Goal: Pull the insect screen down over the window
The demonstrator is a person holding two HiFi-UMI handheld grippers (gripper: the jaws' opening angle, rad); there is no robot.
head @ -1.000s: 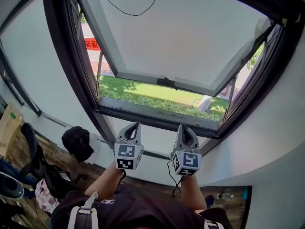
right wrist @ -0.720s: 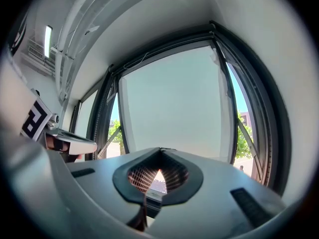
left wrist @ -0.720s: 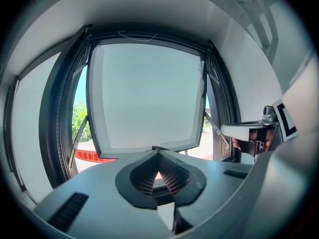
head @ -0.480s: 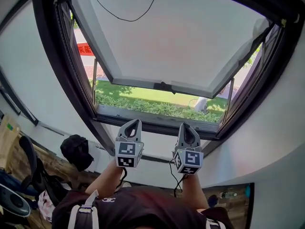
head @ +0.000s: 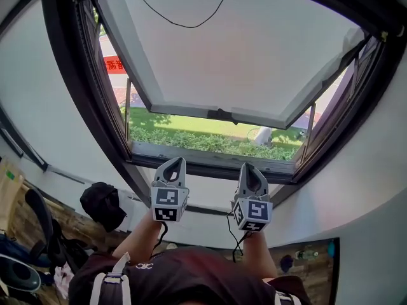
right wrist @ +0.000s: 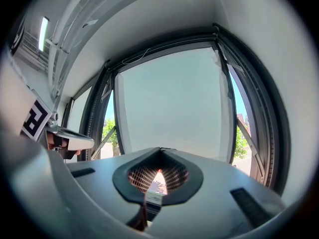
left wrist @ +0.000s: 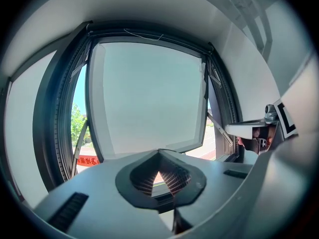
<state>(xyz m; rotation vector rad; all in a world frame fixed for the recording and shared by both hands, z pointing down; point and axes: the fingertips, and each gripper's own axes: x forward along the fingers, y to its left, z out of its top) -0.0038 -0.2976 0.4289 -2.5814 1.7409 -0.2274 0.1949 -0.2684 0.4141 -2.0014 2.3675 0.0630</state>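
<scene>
Both claws are up in front of you, side by side and apart, below the window frame (head: 70, 94).

- Left claw (head: 175, 161): clenched, tips met, nothing between them. It points up at the sill (head: 210, 164) without touching it.
- Right claw (head: 247, 166): also clenched and empty, level with the left one, its tips just under the sill. A thin dark cable (head: 234, 239) hangs from its base toward your chest.
- Each claw's own view looks past the shut tips at the pale sash (head: 241, 49); neither is near it.

The window: the dark frame fills the top of the head view. The pale sash is swung outward at the bottom, with a small dark handle (head: 220, 114) at the middle of its lower edge. Below that edge the gap is open — grass (head: 191, 129) and a low hedge show through, and a red banner (head: 114, 64) shows at the left side.

The insect screen: not yet pulled down over the opening. You cannot make out the screen itself in any view. Only a thin dark cord (head: 184, 23) shows, hanging in a loop from the top of the frame across the sash — well above both claws.

Lower left, on the floor by the wall, lies a black cap-like thing (head: 102, 202).
</scene>
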